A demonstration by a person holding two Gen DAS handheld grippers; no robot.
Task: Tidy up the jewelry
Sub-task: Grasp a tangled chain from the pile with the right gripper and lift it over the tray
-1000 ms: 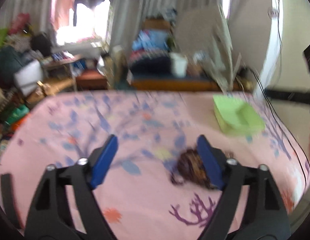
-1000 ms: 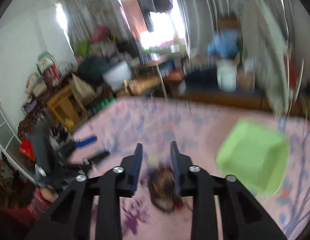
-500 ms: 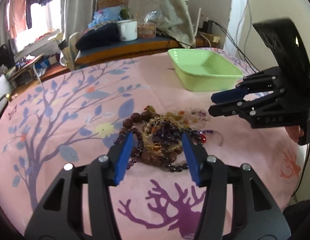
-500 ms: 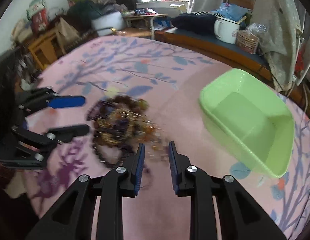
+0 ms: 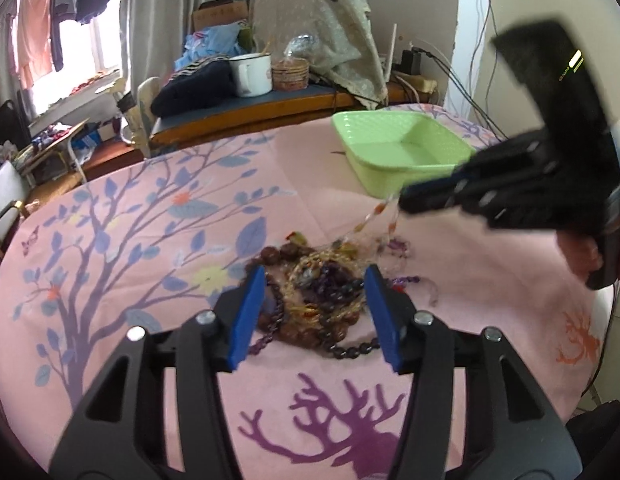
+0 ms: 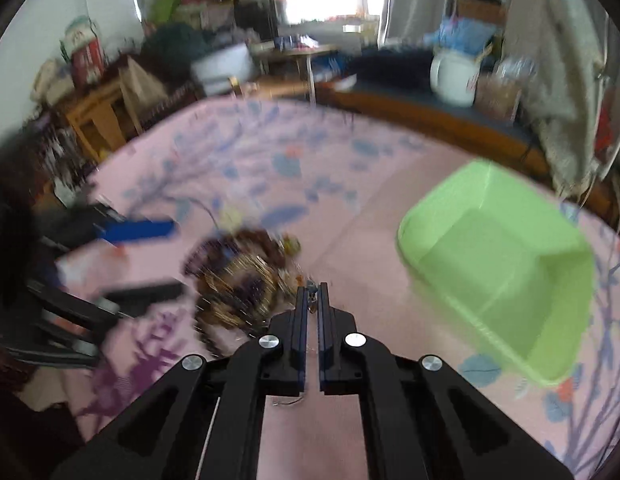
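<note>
A tangled pile of bead bracelets and chains lies on the pink patterned cloth; it also shows, blurred, in the right wrist view. My left gripper is open, its blue pads on either side of the pile, low over it. My right gripper is shut on a thin beaded chain, lifted off the pile's right side and still hanging into it. This gripper shows in the left wrist view. A green plastic tray stands empty at the back right, also in the right wrist view.
The pink cloth covers the round table. Behind it a bench holds a white mug, a small basket and dark clothes. Cables hang on the wall at the right. A wooden shelf stands at the left.
My right gripper has closed on a thin chain and pulled it up and right off the pile. My left gripper has stayed astride the pile, a little closer.
</note>
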